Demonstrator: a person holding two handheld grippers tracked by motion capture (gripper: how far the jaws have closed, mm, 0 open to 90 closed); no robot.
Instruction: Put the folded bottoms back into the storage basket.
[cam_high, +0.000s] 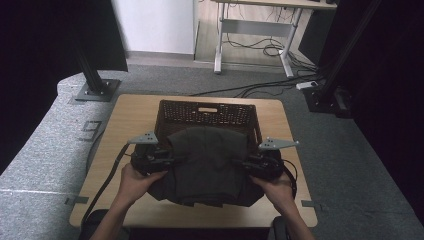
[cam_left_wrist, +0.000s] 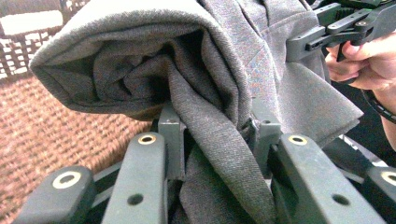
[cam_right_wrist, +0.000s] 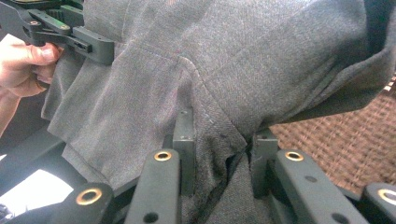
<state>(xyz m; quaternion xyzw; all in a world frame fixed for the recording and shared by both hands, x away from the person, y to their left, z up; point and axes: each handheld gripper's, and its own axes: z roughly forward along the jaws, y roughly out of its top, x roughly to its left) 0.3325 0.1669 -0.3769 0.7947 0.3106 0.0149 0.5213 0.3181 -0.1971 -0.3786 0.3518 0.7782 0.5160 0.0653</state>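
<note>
the high view is dim and faintly soft, its left and right edges sunk in near-black shadow, with daylight on the floor at the top. both gripper views are brighter and grainy: the grey garment (cam_left_wrist: 224, 74) is sharp mid-frame, the wicker basket (cam_left_wrist: 42, 135) blurred and washed out.
</note>
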